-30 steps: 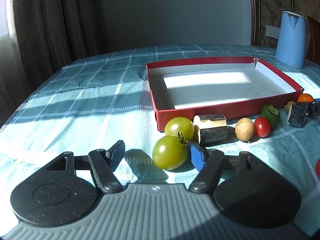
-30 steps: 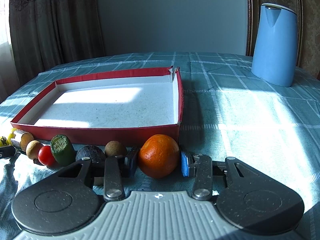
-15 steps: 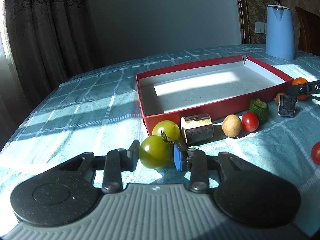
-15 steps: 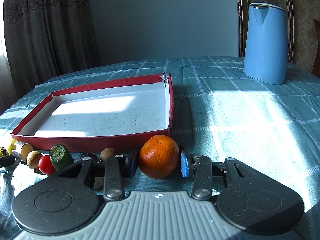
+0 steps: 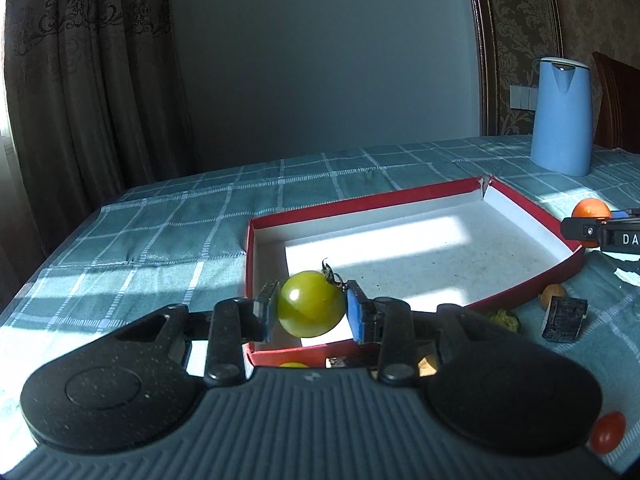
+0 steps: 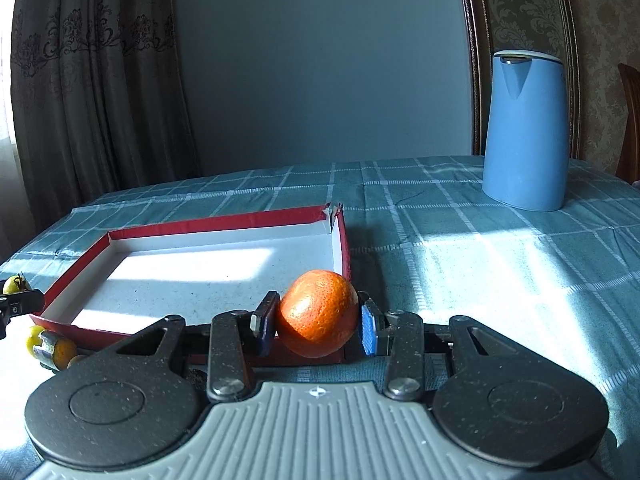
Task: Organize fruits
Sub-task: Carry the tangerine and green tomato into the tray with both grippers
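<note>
Fruits below left hand-held gripper mostly hidden, unidentifiable

Left gripper is up off the table, level, its two fingers clamped on a round green tomato from either side. Right gripper is raised too, pointing far across the table, fingers pinched on a round orange tangerine. It also shows at the right edge of the left view.
</note>
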